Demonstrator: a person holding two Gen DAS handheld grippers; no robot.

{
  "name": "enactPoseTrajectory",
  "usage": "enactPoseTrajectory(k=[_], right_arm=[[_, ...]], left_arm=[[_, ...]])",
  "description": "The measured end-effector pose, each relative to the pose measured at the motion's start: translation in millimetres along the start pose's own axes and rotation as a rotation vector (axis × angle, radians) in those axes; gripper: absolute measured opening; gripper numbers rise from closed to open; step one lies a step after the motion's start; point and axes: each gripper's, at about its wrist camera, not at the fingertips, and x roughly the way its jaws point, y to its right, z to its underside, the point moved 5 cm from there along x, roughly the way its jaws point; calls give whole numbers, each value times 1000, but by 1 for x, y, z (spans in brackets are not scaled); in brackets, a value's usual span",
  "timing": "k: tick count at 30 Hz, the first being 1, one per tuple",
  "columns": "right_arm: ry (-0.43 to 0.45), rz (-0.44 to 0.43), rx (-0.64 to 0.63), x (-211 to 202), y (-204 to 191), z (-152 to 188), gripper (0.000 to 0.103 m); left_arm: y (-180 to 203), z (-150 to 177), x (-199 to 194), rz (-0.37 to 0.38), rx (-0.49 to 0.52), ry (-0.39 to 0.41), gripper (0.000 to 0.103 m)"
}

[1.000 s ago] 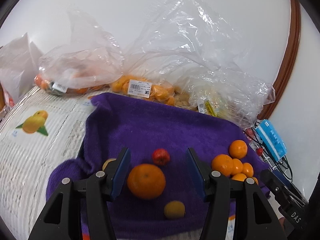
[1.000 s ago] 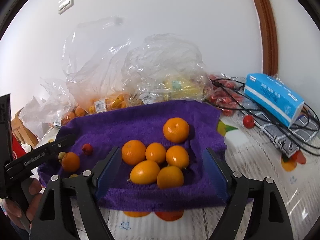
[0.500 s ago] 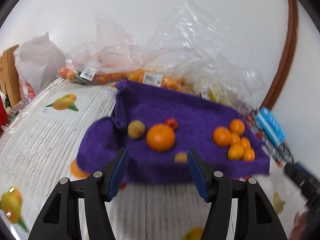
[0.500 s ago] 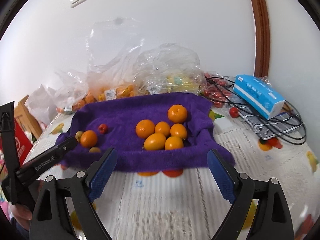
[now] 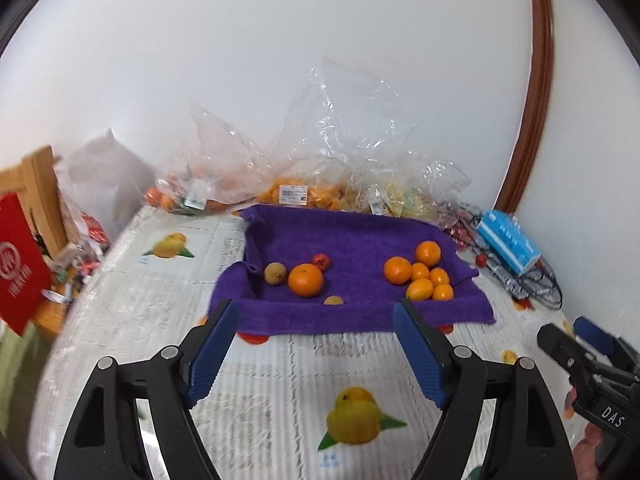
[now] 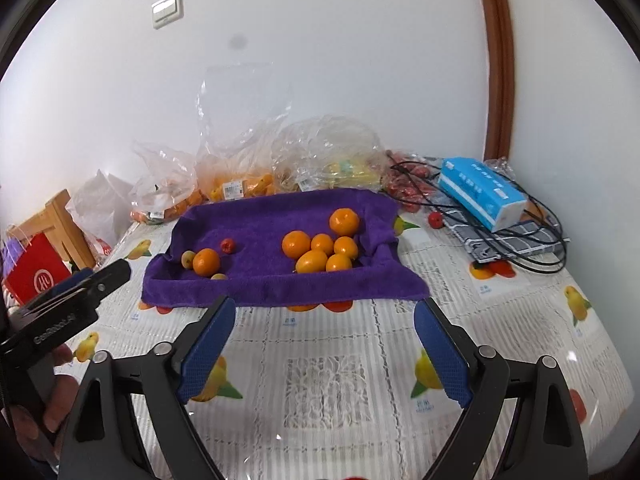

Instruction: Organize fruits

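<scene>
Purple towel [image 5: 352, 240] lying on the tabletop [image 5: 304, 368], with the fruits resting on it in two lots. On its right part sits a cluster of six oranges [image 5: 420, 276], touching one another. On its left part lie a larger orange [image 5: 305, 280], a small red fruit [image 5: 321, 261] just behind it, a dull yellow-green fruit [image 5: 275, 273] beside it, and a small yellow fruit [image 5: 333, 301] near the front hem.

Compared with a second ago, both grippers have drawn back and upward from the towel: the large orange, then framed between the left gripper's pads, now lies well apart from them, and bare patterned cloth fills the foreground. The left gripper [image 5: 316, 344] is opening, with nothing between its pads; the right gripper [image 6: 324, 344] stands wide and empty.

Clear plastic bags [image 5: 344, 160] of more fruit stand behind the towel against the wall, and a blue tissue pack [image 6: 482, 192] lies to the right.

Judgement: the sorting on the towel appears finished or paused, since neither gripper carries fruit and both are retreating.
</scene>
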Motion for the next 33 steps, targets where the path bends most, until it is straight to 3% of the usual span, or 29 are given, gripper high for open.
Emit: enactPoseTrajectory(k=[2,7,16,33], right_arm=[[8,23,4,-11,0,2,91],[18,-19,15,-37,-4,4,97],[31,-19,22,-69,3,4,103],[55,4,22,-93,2,2,103]], left_arm=[[2,-1,-10,-6,7,2,83],[9,0,-31,-18,27,1,83],[18,1,-66,-29,40,31,84],[18,7,-73,-17,38,20,85]])
